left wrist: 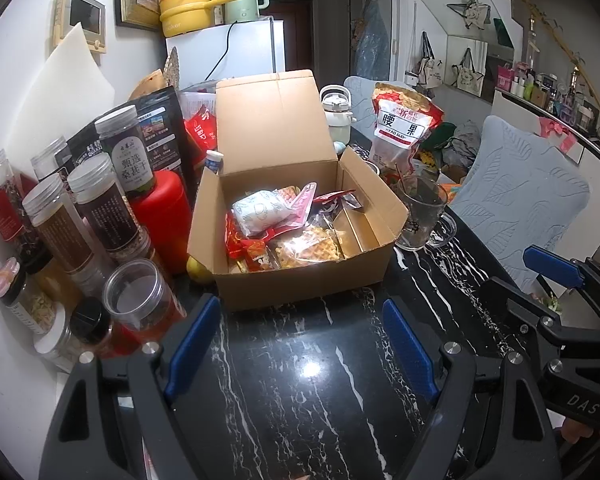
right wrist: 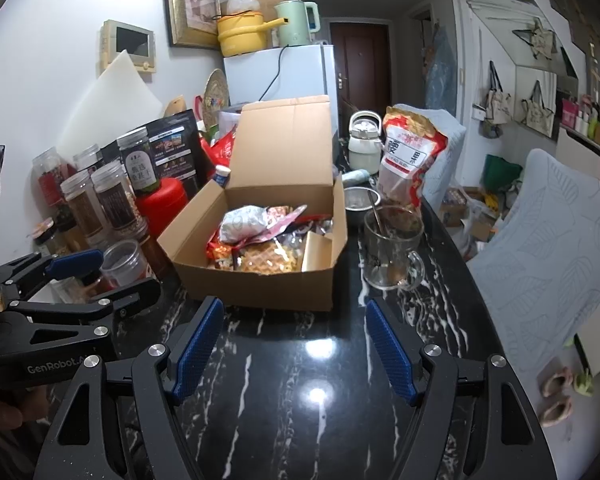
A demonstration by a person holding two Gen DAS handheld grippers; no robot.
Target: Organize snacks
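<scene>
Nearest to me, my left gripper (left wrist: pixel 300 344) hangs over the black marble-patterned table (left wrist: pixel 324 400) with its blue-padded jaws spread wide and nothing but bare tabletop between them. My right gripper (right wrist: pixel 294 340) sits just beside it in the same pose, jaws also wide apart and empty; each one shows at the edge of the other's view.

Just beyond both sets of fingertips stands the open cardboard box (left wrist: pixel 308 280), its lid (left wrist: pixel 272 124) tipped up at the back. Inside, the snacks are heaped toward the left and front: a white wrapped packet (left wrist: pixel 260 210) on top, red sachets (left wrist: pixel 252 250) along the left wall, and a clear bag of waffle biscuits (left wrist: pixel 312 246) against the front wall. The right part of the box shows bare cardboard floor.

Left of the box I see a crowd of clear plastic jars (left wrist: pixel 100 208) with a red canister (left wrist: pixel 164 216) touching the box's left wall, and a yellow fruit, I think a lemon (left wrist: pixel 198 270), wedged at the front corner, though only a sliver shows. Right of the box stands a glass mug (right wrist: pixel 392 252) with a spoon in it, near but apart from the cardboard.

Farther back, a red-and-white bag of cashews (left wrist: pixel 404 128) stands upright behind the mug, with a small white kettle (left wrist: pixel 336 116) beside it. Beyond is a white fridge (right wrist: pixel 288 76) carrying a yellow pot (right wrist: pixel 244 32) and a green electric kettle (right wrist: pixel 296 24).
</scene>
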